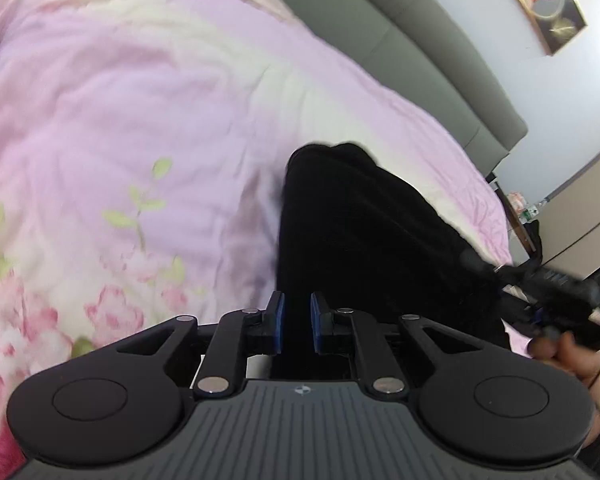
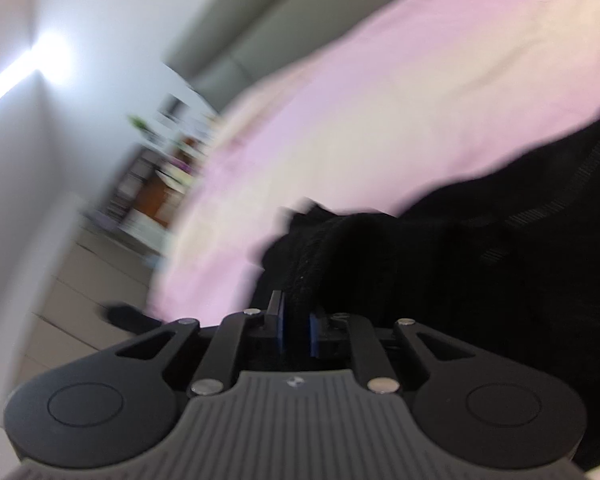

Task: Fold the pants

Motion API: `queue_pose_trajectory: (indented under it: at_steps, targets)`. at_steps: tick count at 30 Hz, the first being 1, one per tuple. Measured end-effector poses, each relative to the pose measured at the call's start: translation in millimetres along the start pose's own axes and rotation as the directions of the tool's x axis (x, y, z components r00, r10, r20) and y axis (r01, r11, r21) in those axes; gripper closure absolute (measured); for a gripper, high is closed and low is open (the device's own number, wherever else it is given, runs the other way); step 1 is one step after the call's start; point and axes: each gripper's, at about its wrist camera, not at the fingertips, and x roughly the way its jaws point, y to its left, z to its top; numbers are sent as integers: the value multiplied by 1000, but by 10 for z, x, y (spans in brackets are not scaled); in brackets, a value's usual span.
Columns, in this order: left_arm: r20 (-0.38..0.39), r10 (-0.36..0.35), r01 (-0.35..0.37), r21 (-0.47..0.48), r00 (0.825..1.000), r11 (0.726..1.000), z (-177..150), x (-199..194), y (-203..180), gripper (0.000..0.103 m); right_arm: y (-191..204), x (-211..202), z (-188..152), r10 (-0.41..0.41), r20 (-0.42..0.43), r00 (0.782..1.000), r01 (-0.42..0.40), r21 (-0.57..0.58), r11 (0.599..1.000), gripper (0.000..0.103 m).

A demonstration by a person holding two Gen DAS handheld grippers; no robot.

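Observation:
Black pants lie on a pink floral quilt, stretched from my left gripper toward the right. My left gripper is shut on the pants' near edge, the cloth pinched between its blue pads. In the right wrist view, which is blurred, my right gripper is shut on a bunched edge of the black pants and holds it above the quilt. The right gripper also shows at the right edge of the left wrist view, with a hand behind it.
A grey padded headboard runs along the far side of the bed. A framed picture hangs on the wall. Shelves with clutter stand beyond the bed's edge, above a tiled floor.

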Motion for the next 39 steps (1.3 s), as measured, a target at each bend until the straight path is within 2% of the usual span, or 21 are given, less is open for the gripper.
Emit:
queue_pose_trajectory:
  at_steps: [1, 3, 5, 7, 9, 12, 14, 18, 22, 27, 29, 33, 36, 37, 39]
  targets:
    - [-9, 15, -15, 2, 1000, 1000, -14, 33, 3, 89, -70, 48, -46, -38, -5, 999, 38, -5, 999, 94]
    - [-2, 46, -46, 31, 999, 998, -21, 36, -34, 89, -198, 31, -77, -16, 9, 1000, 16, 42, 999, 90]
    - [10, 48, -48, 52, 999, 997, -16, 26, -59, 86, -221, -32, -75, -14, 32, 999, 12, 60, 998, 68]
    - [12, 44, -44, 48, 999, 998, -13, 16, -60, 83, -169, -71, -49, -44, 41, 998, 43, 20, 999, 64]
    - [2, 46, -47, 39, 999, 998, -17, 9, -55, 83, -116, -100, 15, -70, 52, 996, 72, -32, 997, 56]
    - [-6, 53, -52, 38, 999, 998, -31, -11, -66, 80, -74, -126, 114, -67, 76, 995, 72, -61, 996, 45]
    - [-1, 54, -54, 38, 999, 998, -19, -28, -77, 69, -62, -106, 164, -67, 79, 995, 72, -59, 996, 41]
    - [22, 63, -64, 35, 998, 997, 11, -82, -79, 53, -26, 12, 219, -91, 65, 994, 96, -71, 993, 39]
    - [18, 35, -35, 14, 999, 999, 23, -86, -57, 51, 33, 196, 238, -123, 38, 992, 127, -105, 986, 39]
    - [-10, -3, 3, 12, 1000, 1000, 3, -31, -70, 42, 86, 440, 253, -151, -1, 989, 150, -116, 982, 36]
    - [-39, -16, 16, 24, 999, 1000, -29, 23, -93, 37, 108, 511, 254, -168, -9, 986, 166, -127, 978, 35]
    - [-102, -19, 24, 52, 995, 998, -119, 195, -148, 36, 79, 581, 258, -181, -27, 983, 178, -106, 978, 36]
    - [-118, -10, 18, 64, 993, 998, -166, 286, -177, 33, 100, 570, 279, -207, -29, 978, 203, -112, 973, 48]
    - [-117, -8, 16, 67, 993, 998, -172, 294, -183, 33, 126, 555, 285, -215, -22, 976, 211, -131, 969, 58]
    - [-112, -2, 10, 75, 994, 997, -177, 290, -200, 33, 219, 500, 285, -195, 8, 981, 192, -203, 960, 63]
